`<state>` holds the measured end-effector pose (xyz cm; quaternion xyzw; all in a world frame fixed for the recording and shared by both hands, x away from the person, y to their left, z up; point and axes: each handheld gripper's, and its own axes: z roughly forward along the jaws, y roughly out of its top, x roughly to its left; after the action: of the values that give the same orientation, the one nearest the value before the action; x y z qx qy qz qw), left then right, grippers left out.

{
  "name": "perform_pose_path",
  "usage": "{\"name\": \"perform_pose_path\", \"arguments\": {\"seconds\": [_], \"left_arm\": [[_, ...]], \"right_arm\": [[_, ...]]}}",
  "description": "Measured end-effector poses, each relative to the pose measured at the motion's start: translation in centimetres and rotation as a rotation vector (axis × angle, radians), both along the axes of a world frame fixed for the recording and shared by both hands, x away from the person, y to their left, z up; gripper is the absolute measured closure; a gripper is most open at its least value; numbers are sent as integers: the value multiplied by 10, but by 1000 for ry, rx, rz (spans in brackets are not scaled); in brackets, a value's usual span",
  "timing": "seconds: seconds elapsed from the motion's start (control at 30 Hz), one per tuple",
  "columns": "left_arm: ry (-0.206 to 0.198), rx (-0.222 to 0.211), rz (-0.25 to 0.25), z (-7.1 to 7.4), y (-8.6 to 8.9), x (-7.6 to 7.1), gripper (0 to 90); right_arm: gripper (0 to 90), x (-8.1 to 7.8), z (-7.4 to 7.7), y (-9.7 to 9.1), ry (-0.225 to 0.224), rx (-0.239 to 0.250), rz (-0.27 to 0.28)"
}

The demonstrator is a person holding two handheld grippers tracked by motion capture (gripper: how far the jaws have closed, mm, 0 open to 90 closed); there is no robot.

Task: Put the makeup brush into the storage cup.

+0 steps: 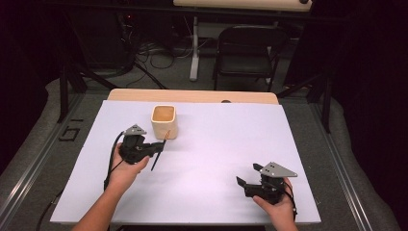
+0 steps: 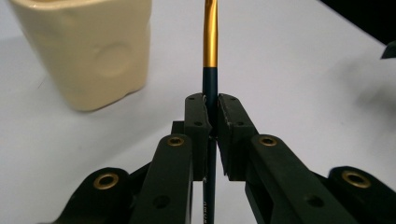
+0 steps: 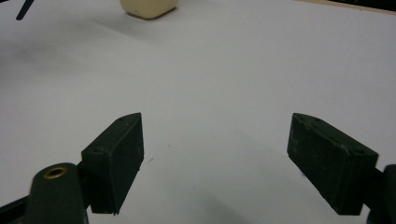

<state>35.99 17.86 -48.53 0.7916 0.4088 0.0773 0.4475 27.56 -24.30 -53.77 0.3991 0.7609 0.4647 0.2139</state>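
A slim pen with a dark blue barrel and a gold upper end (image 2: 210, 42) is clamped between the jaws of my left gripper (image 2: 211, 103), which is shut on it. From above, the left gripper (image 1: 158, 146) sits left of centre on the white table, and the pen (image 1: 160, 150) slants beside a cream square cup (image 1: 164, 121). The cup (image 2: 88, 46) stands close at the upper left in the left gripper view. My right gripper (image 1: 246, 176) rests near the front right of the table, jaws wide apart, nothing between them (image 3: 215, 163).
A white sheet (image 1: 216, 144) covers the table, whose wooden far edge (image 1: 192, 96) shows behind it. A black folding chair (image 1: 246, 53) and cables stand on the floor beyond. The cup (image 3: 148, 8) shows far off in the right gripper view.
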Motion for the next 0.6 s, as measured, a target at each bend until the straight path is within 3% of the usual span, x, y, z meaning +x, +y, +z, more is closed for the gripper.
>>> {"name": "perform_pose_path", "arguments": {"seconds": [0.33,0.6], "left_arm": [[-73,-53,-11,-6,-6,-10,830],[-105,-57,-20,-5,-10,-16,830]], "right_arm": [[208,1,3,8,-19,-7,24],[226,2,6,17,-35,-12,45]]}}
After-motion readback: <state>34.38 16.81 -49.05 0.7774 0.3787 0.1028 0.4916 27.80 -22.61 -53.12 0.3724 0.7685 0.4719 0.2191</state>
